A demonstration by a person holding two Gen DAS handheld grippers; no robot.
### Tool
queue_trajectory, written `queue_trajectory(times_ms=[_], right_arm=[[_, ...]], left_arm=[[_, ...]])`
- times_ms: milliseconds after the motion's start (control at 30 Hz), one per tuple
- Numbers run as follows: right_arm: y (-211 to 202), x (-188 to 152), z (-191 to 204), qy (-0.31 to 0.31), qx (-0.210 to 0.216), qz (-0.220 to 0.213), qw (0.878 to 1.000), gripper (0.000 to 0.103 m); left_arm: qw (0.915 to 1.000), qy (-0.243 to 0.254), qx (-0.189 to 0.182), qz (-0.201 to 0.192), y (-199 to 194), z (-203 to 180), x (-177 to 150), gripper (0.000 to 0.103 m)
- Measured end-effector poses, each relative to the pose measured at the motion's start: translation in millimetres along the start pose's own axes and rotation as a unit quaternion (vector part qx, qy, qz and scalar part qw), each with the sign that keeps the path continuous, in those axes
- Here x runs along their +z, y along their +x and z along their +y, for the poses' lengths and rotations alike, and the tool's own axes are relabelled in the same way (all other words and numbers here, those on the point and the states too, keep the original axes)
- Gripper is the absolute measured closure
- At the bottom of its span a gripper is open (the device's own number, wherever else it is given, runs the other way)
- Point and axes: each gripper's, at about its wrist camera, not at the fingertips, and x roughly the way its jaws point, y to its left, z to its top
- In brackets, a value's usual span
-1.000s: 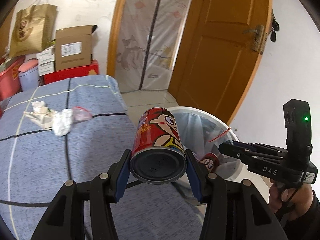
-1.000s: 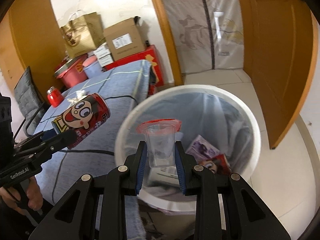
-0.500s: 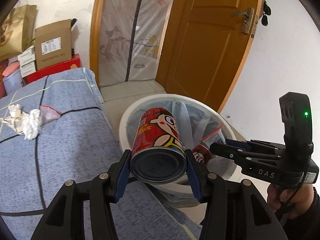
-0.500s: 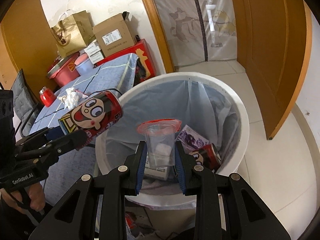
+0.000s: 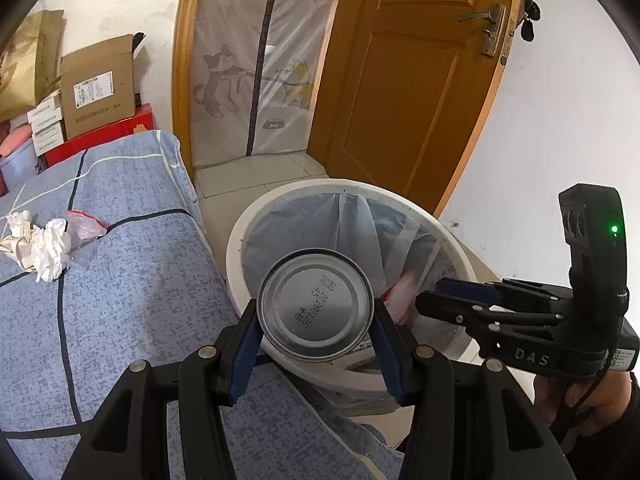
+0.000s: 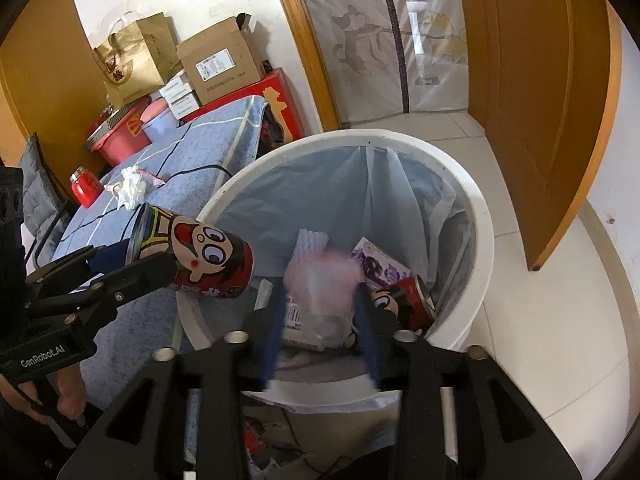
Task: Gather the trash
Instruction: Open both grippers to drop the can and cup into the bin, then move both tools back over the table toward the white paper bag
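My left gripper (image 5: 315, 314) is shut on a red cartoon can (image 5: 316, 306), whose silver bottom faces the camera. The can hangs tilted over the near rim of the white bin (image 5: 240, 240) with its blue liner. In the right wrist view the same can (image 6: 196, 256) leans over the bin (image 6: 484, 240) from the left. My right gripper (image 6: 320, 320) hovers above the bin and its jaws are opening. A clear bag with a red seal (image 6: 320, 276), blurred, is loose between them. A second red can (image 6: 408, 296) and a purple packet (image 6: 376, 264) lie inside the bin.
Crumpled tissue (image 5: 44, 248) and a red-edged plastic bag (image 5: 86, 228) lie on the blue cloth table (image 5: 120, 300) left of the bin. A red jar (image 6: 84, 188) stands further back. Cardboard boxes (image 5: 100, 88) are stacked behind, and a wooden door (image 5: 400, 80) stands open beyond the bin.
The left gripper swung the can over the bin's rim and tipped it further down. The right jaws spread apart, and the clear bag they held has slipped lower and is blurred.
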Motion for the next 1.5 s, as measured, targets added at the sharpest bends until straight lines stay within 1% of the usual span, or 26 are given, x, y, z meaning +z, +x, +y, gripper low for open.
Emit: queue_trajectory(times_ms=[233,400,733,1133,1500], right_arm=[[-5.7,1.3,0.5,-0.002,0.002,-0.008,1.000,0.056],[-12.5,2.8,3.5,-0.001,0.004,-0.016,1.000,0.056],[-31.9,5.0,21.3,-0.017,0.017,-0.040,0.999,0.056],[-49.6,7.1,60.1,-0.055,0.042,-0.060,0.996,0.056],[-48.4,7.2,92.8,-0.082,0.069,-0.062,0.992,0.056]], left_arm=[[0.9998,-0.004,0.002,-0.018,-8.4,2.9,3.6,0.050],[0.9996,-0.013,0.006,-0.023,-13.8,7.4,4.7,0.050],[0.9986,-0.037,0.006,-0.037,-39.6,21.6,-5.4,0.050],[0.9950,-0.058,0.048,-0.066,-85.7,42.4,-17.2,0.050],[0.9910,-0.071,0.081,-0.079,-113.3,58.6,-30.0,0.050]])
